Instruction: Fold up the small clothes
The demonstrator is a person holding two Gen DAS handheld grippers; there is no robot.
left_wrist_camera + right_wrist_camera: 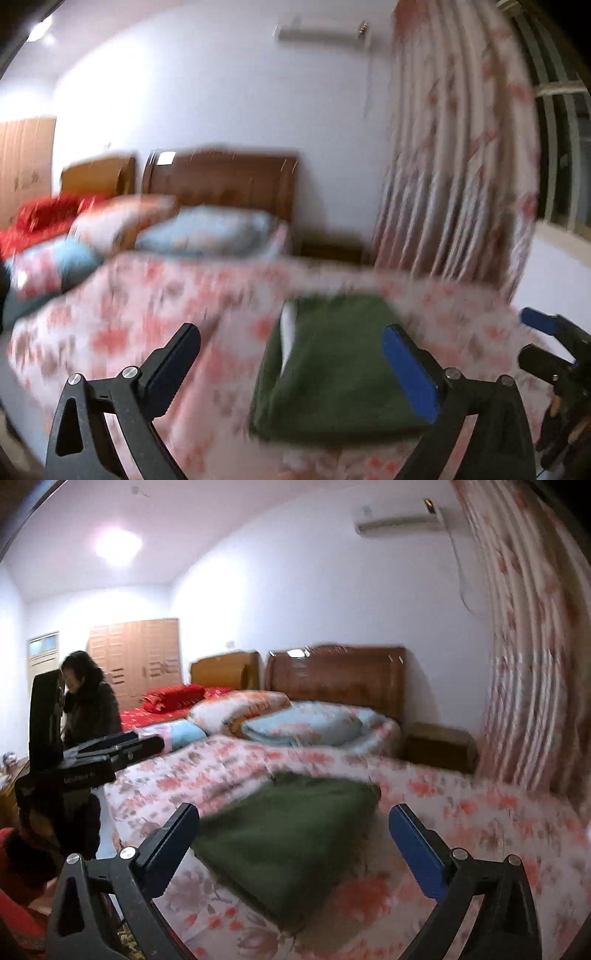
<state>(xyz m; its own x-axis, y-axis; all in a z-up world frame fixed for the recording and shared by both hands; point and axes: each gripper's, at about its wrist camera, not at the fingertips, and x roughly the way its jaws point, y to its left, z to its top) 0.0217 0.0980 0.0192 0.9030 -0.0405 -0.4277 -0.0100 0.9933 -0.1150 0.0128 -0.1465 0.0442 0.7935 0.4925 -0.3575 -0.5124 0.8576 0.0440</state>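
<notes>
left wrist view first: my left gripper [291, 363] has its jaws spread wide with nothing between the pads, and i see it held above the bed rather than touching anything. one blue pad [410, 373] sits over the right part of the folded green garment [332, 373], the dark finger on the other side is off to the garment's left over the floral bedspread [147, 295]. the garment lies flat on that bedspread as a compact folded rectangle, with a white strip [287, 332] showing along its left fold. at the right edge of this view i can see my right gripper [546, 343], apart from the garment. everything here is smeared by motion blur, so finer detail is lost to me.

right wrist view: my right gripper [293, 842] is likewise spread wide and empty, the green garment [291, 834] lying on the bedspread [461, 812] between and beyond the two fingers, untouched. my left gripper [110, 753] shows at the left, well to the side of the garment.

farther out, rolled quilts and a pale blue pillow [306, 723] are heaped near the wooden headboard [340, 675]. a second bed with red bedding [173, 698] stands beside it, and a dark-haired person [88, 705] is at its near side. a floral curtain [535, 664] hangs on the right, a nightstand [439, 746] sits below it, an air conditioner [399, 520] is mounted high on the wall, and a wardrobe [136, 664] stands at the back.
</notes>
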